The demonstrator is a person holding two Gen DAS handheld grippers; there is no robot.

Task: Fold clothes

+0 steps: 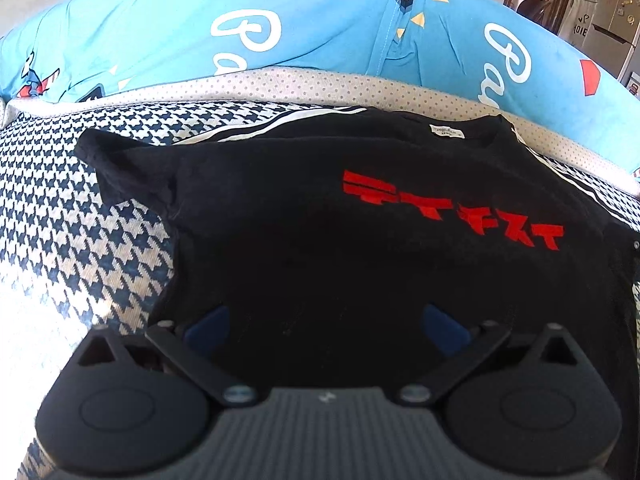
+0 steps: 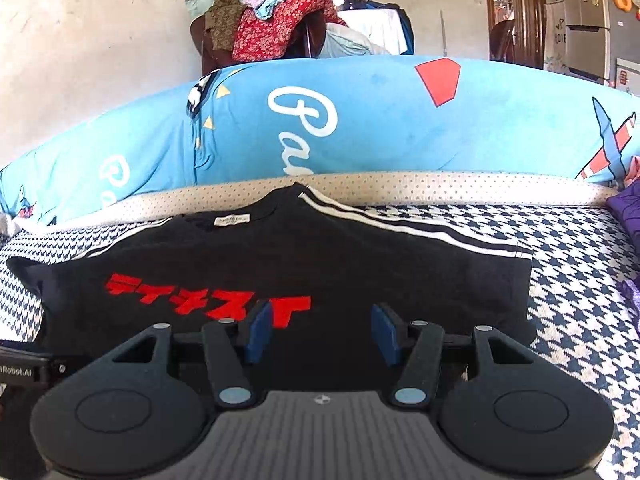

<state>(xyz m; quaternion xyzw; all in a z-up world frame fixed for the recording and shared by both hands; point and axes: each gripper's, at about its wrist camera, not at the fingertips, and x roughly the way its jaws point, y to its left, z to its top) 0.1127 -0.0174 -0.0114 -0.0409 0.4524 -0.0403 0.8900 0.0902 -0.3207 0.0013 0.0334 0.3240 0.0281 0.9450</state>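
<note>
A black T-shirt [image 1: 304, 216] with red lettering [image 1: 456, 210] and white sleeve stripes lies spread flat on a houndstooth bed cover [image 1: 80, 216], collar label [image 1: 446, 131] at the far side. My left gripper [image 1: 326, 322] hovers open over the shirt's lower hem, blue pads wide apart, nothing between them. The right wrist view shows the same shirt [image 2: 360, 264] with its red lettering [image 2: 208, 300] and striped right sleeve [image 2: 440, 236]. My right gripper [image 2: 320, 330] is open above the shirt's lower right part, holding nothing.
A long blue printed pillow [image 2: 360, 120] runs along the far edge of the bed. Purple cloth [image 2: 628, 216] lies at the right edge. A chair heaped with clothes [image 2: 276, 20] stands behind, near a wall, a doorway and a fridge [image 2: 588, 20]. The other gripper's body [image 2: 24, 372] shows at left.
</note>
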